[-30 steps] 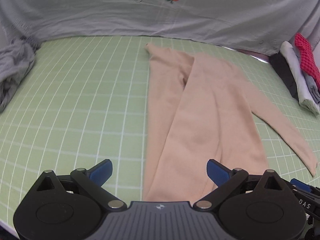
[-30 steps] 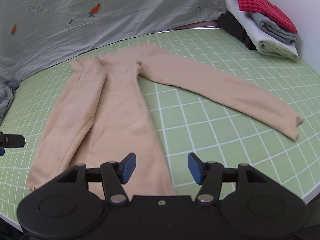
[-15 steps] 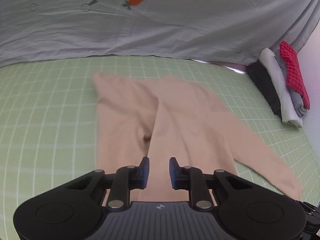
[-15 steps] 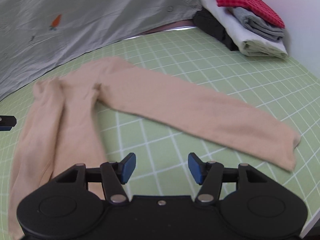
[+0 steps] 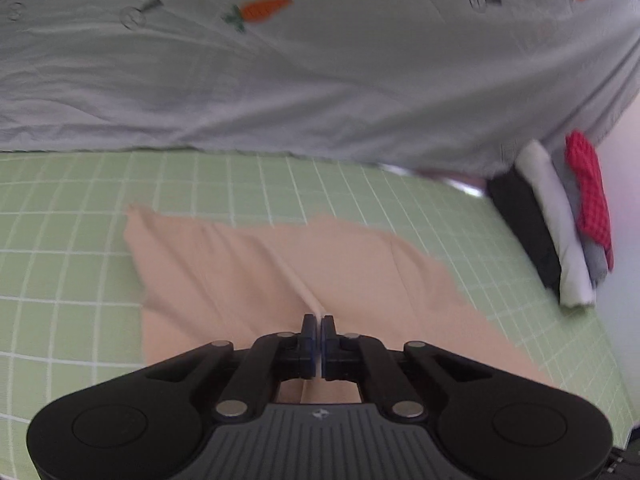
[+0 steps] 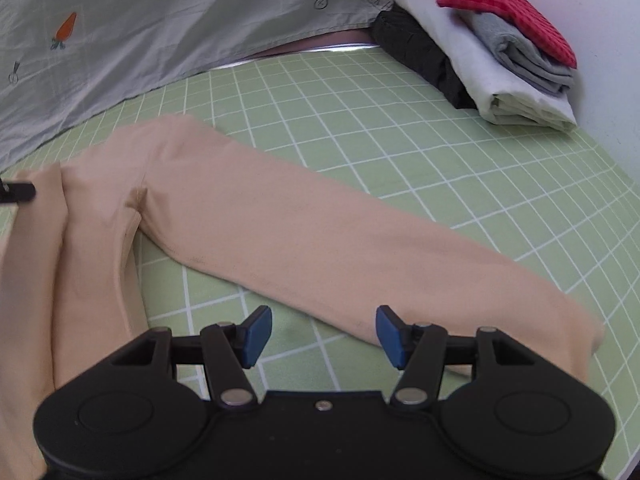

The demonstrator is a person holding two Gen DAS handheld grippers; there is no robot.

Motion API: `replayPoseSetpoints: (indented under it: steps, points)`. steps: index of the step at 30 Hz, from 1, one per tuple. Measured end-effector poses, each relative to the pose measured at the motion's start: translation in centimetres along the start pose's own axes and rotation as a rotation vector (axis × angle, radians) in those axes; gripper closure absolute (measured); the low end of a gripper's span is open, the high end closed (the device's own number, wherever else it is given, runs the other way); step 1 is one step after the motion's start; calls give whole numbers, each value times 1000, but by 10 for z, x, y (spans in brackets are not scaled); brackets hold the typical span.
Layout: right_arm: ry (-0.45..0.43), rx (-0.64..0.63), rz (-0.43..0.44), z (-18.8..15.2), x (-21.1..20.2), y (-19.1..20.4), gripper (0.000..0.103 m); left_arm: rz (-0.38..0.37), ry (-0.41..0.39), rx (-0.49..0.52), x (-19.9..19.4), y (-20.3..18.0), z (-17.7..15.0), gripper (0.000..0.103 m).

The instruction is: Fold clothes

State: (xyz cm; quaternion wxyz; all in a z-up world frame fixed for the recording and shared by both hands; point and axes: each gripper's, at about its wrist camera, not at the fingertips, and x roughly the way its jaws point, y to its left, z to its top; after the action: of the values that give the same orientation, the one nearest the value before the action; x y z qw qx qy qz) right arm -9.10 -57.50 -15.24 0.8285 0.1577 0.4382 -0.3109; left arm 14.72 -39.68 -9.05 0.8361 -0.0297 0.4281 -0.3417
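Note:
A beige long-sleeved top point(image 6: 280, 224) lies flat on the green grid mat point(image 6: 360, 120). Its left sleeve is folded over the body; its right sleeve point(image 6: 380, 264) stretches out toward the mat's right edge. My left gripper point(image 5: 319, 320) is shut and low over the top's body point(image 5: 248, 268); whether it pinches cloth I cannot tell. My right gripper point(image 6: 323, 332) is open, hovering just above the near edge of the outstretched sleeve, close to the cuff. A bit of the left gripper point(image 6: 16, 193) shows at the far left of the right wrist view.
A stack of folded clothes point(image 6: 492, 48), black, white, grey and red checked, sits at the mat's far right; it also shows in the left wrist view point(image 5: 568, 220). A grey sheet with carrot prints point(image 5: 280, 60) hangs behind the mat.
My left gripper has shut and moved forward and down over the top's body. My right gripper moved right toward the outstretched sleeve and stayed open.

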Motion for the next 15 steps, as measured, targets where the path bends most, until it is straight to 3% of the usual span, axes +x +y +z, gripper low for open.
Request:
replayPoseSetpoints:
  steps: [3, 6, 9, 11, 15]
  points:
    - [11, -25, -10, -3, 4, 4, 45, 75, -17, -38, 1, 21, -6, 102]
    - [1, -46, -15, -5, 4, 7, 45, 124, 31, -77, 18, 39, -18, 99]
    - [4, -37, -11, -4, 5, 5, 43, 164, 45, -44, 24, 37, -25, 95]
    - [6, -39, -14, -4, 5, 5, 43, 186, 40, -15, 22, 30, -26, 83]
    - [7, -38, -23, -6, 2, 7, 44, 168, 14, -19, 11, 24, -24, 76]
